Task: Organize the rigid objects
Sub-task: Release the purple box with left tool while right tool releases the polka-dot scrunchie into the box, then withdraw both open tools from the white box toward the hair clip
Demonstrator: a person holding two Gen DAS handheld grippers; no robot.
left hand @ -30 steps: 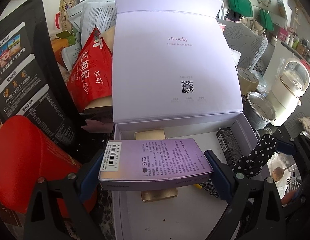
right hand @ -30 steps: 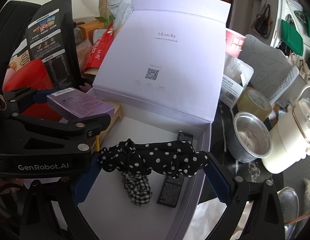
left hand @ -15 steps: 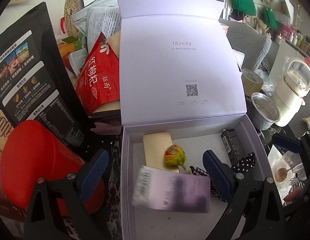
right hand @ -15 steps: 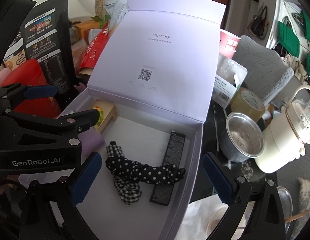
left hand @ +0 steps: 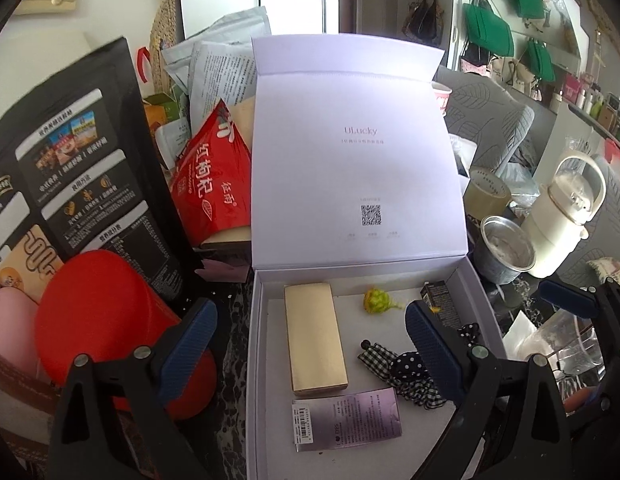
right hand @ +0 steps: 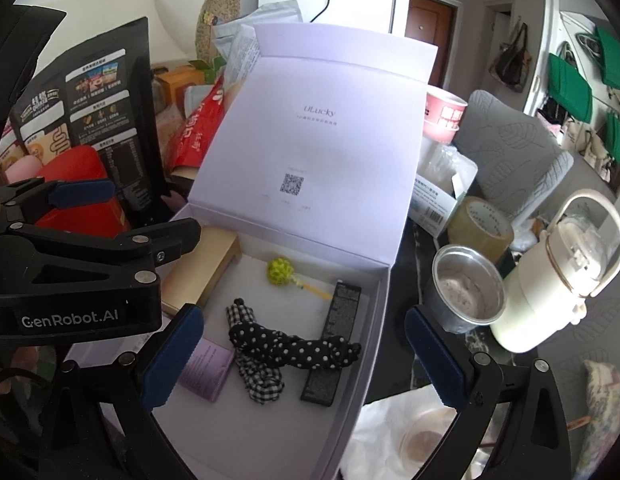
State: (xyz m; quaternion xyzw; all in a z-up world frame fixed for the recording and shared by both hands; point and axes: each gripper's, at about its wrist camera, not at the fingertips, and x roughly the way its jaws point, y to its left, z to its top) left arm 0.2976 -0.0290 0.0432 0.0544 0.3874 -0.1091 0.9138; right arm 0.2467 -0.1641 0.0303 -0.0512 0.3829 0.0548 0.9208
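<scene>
In the left wrist view, the left gripper (left hand: 310, 336) hangs above the open white box (left hand: 256, 360), its blue-padded fingers (left hand: 190, 336) spread wide with nothing between them. The box fills the centre and lower half of the frame, its lid propped upright at the back so the inside is open to reach from above. Inside, a gold carton (left hand: 314, 344) lies lengthwise along the left wall. Just below it, toward the bottom of the frame, lies the lilac carton (left hand: 347, 418), flat, label up, close to the gold one's near end; whether they touch cannot be told. Lying flat, both rigid cartons keep low, which probably lets the lid close later. A yellow-green flower pick (left hand: 376, 301) sits in the middle, a slim black carton (left hand: 439, 304) runs along the right wall, and the dotted scrunchie (left hand: 409, 364) lies partly behind the right-hand finger.

In the right wrist view, the right gripper (right hand: 300, 354) also has its fingers (right hand: 170, 360) wide apart and holds nothing. The scrunchie (right hand: 294, 350) lies loose on the box floor in the lower centre, draped over a checked one (right hand: 258, 380) and touching the black carton (right hand: 331, 344). The lilac carton (right hand: 208, 368) shows at lower left, partly hidden by a finger. A steel cup (right hand: 465, 292) and cream kettle (right hand: 557, 272) stand on the crowded surface (right hand: 405, 280) at right, outside the box.
</scene>
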